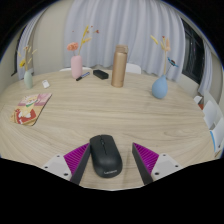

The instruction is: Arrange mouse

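Observation:
A black computer mouse (pixel 104 156) lies on the light wooden table (pixel 120 110). It stands between my gripper's (pixel 111 160) two fingers. The magenta pads (pixel 77 156) sit a little off each side of the mouse, with a visible gap on the right side. The mouse rests on the table and the fingers are open about it.
At the far edge stand a pink vase with flowers (pixel 77 66), a tan bottle (pixel 119 66), a blue vase (pixel 160 87), a small dark object (pixel 100 74) and a small vase (pixel 28 76) at the left. A book (pixel 30 108) lies on the left side.

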`<state>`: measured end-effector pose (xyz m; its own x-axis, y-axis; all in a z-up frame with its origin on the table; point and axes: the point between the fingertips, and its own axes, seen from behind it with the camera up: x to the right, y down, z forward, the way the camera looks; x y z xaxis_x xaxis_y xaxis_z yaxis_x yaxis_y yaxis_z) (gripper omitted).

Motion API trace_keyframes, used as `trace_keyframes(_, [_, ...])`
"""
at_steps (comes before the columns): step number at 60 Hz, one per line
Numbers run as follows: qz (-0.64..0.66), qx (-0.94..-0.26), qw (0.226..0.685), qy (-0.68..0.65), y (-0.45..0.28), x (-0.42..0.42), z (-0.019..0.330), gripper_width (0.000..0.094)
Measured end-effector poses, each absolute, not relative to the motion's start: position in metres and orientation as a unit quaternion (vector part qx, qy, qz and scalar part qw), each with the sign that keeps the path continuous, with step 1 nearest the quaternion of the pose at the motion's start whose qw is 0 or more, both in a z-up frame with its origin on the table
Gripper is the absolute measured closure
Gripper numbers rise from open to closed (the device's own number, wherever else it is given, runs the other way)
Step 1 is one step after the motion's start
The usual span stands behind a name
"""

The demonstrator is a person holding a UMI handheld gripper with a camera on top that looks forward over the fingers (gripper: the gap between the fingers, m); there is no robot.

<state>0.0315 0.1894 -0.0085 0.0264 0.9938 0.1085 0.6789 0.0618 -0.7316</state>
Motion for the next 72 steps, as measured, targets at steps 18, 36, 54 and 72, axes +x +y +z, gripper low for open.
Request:
trace_keyframes(18, [0.241,-0.651,0.292,-0.658,0.179,0.025,-0.014,0.05])
trace_keyframes(36, [0.257,-0.673,0.286,-0.632,0.142,0.01,0.028,0.0596])
trace_keyframes(54, [0.376,-0.641,0.271,-0.612,-0.053,-0.097,0.135,0.0598])
trace_keyframes(72, [0.331,-0.638,0.232,-0.656,-0.19,-0.116,0.029,0.0596])
